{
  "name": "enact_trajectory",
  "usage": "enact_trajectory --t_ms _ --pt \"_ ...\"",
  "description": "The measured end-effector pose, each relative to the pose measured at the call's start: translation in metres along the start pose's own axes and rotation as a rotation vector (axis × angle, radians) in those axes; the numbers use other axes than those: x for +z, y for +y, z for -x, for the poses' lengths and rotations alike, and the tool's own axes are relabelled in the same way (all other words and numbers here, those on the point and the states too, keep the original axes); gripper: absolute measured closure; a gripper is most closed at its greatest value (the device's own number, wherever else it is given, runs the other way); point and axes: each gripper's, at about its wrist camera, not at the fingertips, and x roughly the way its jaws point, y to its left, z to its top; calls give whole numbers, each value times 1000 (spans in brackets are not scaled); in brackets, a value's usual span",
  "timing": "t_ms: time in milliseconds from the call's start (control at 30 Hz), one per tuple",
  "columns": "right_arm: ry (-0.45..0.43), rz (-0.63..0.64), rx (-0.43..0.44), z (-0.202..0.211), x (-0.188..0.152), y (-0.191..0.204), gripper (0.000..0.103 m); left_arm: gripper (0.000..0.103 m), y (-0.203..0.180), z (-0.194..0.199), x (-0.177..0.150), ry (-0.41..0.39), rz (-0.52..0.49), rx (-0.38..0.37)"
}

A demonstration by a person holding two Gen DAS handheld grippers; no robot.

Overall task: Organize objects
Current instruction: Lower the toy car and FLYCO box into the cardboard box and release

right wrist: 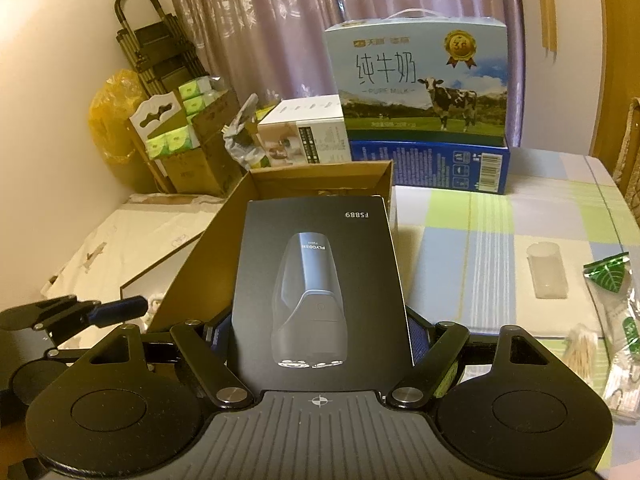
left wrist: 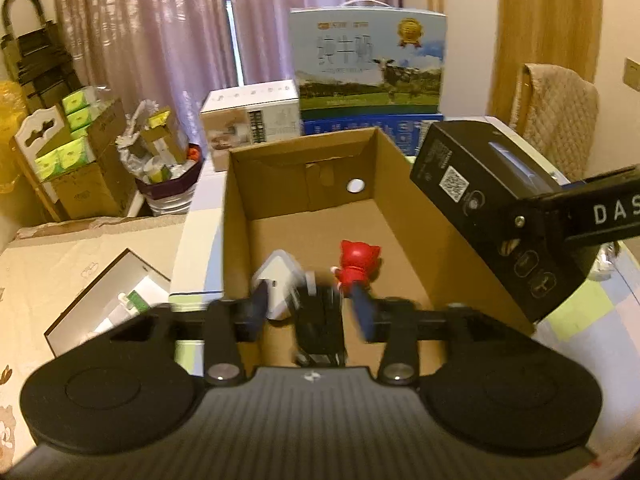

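An open cardboard box [left wrist: 404,216] stands on the table. Inside lie a white charger [left wrist: 276,284], a black object [left wrist: 320,320] and a red figurine [left wrist: 354,266]. My left gripper [left wrist: 312,308] hovers over the box's near end, open, its fingers either side of the black object and blurred. My right gripper [right wrist: 320,336] is shut on a black shaver box [right wrist: 320,288] and holds it tilted over the cardboard box's [right wrist: 200,264] right wall. The shaver box also shows at the right in the left wrist view [left wrist: 492,200].
A milk carton [right wrist: 420,88] on a blue box [right wrist: 448,164] and a white box [right wrist: 304,132] stand behind. A clear plastic piece [right wrist: 546,276], a green packet [right wrist: 608,276] and cotton swabs [right wrist: 580,356] lie on the checked tablecloth at right. A white tray [left wrist: 108,300] lies left.
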Motion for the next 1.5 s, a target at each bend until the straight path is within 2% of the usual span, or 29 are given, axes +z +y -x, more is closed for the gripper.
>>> enact_trajectory --t_ms 100,367,500,633,733,1000,1233,1500 --pt "6 0 6 -5 -1 2 26 53 9 0 -4 -2 43 -4" --pt "6 -2 13 -12 -3 9 26 53 20 13 -12 -19 80 4" --pt "-7 -31 64 -19 0 9 26 53 23 17 -13 -28 98 6" --pt "-32 -70 60 -22 2 3 26 39 25 20 -15 -35 108 13" --pt "-47 -76 49 -17 1 0 25 37 26 24 -16 -39 110 17" --pt "-59 -96 16 6 -9 -8 25 34 23 32 -24 -39 142 13" --pt "-76 -104 -9 41 -27 -20 25 31 9 46 -29 -43 156 -1" --pt "-91 -118 -77 92 -69 -44 25 26 -20 69 -34 -63 159 -21"
